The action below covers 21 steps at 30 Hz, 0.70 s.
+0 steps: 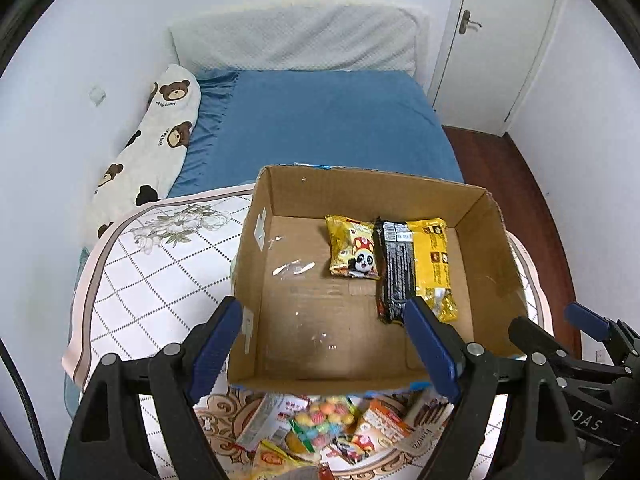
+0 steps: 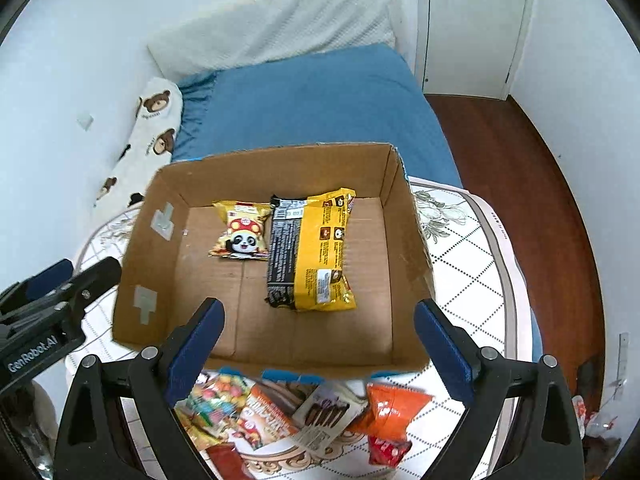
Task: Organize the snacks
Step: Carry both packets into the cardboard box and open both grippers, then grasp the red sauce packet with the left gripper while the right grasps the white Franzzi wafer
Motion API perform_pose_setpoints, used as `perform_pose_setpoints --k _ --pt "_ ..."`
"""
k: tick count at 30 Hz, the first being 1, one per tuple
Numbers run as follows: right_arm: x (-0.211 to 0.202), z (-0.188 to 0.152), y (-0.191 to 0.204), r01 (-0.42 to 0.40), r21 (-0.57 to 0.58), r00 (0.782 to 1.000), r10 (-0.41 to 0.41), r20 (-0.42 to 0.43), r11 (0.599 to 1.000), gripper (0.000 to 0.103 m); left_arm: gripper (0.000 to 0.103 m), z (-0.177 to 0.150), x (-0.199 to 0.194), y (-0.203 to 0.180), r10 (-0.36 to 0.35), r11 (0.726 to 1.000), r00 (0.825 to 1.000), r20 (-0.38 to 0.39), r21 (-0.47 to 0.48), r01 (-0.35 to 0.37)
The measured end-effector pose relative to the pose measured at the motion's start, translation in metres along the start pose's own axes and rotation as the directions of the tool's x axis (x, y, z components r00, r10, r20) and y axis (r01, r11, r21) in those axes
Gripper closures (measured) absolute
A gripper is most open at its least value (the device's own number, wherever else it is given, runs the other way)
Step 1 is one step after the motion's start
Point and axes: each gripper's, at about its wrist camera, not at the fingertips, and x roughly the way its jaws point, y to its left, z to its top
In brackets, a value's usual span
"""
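An open cardboard box stands on the bed's patterned mat. Inside lie a small yellow panda snack bag and a larger yellow-and-black packet. A pile of loose snacks lies on the mat in front of the box. My left gripper is open and empty above the box's near edge. My right gripper is open and empty above the box's near edge; it also shows at the right of the left wrist view.
The mat lies on a blue bed with a bear-print pillow along the left wall. Wooden floor and a white door are to the right.
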Motion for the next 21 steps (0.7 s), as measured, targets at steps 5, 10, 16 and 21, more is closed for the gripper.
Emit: perform_pose_setpoints --k 5,10,16,21 --pt "-0.015 -0.024 -0.002 -0.032 0.018 0.999 0.032 -0.009 0.999 0.005 0.02 -0.028 -0.01 0.003 0.002 1.0 1.0 -0.012 -0.008 -0.002" --pt "0.001 -0.072 -0.01 -0.074 0.067 0.992 0.08 -0.097 0.995 0.005 0.02 -0.088 -0.003 0.016 0.037 0.999 0.995 -0.093 -0.02 -0.039" --pt "0.054 -0.144 -0.028 -0.113 0.187 0.952 0.16 -0.26 0.976 0.012 0.02 -0.197 0.059 0.03 -0.024 0.997 0.913 -0.407 -0.072 -0.006" --pt "0.103 -0.18 -0.045 -0.081 0.294 0.908 0.193 -0.373 0.952 0.037 0.032 -0.249 0.118 0.023 -0.06 0.993 0.831 -0.554 -0.119 -0.008"
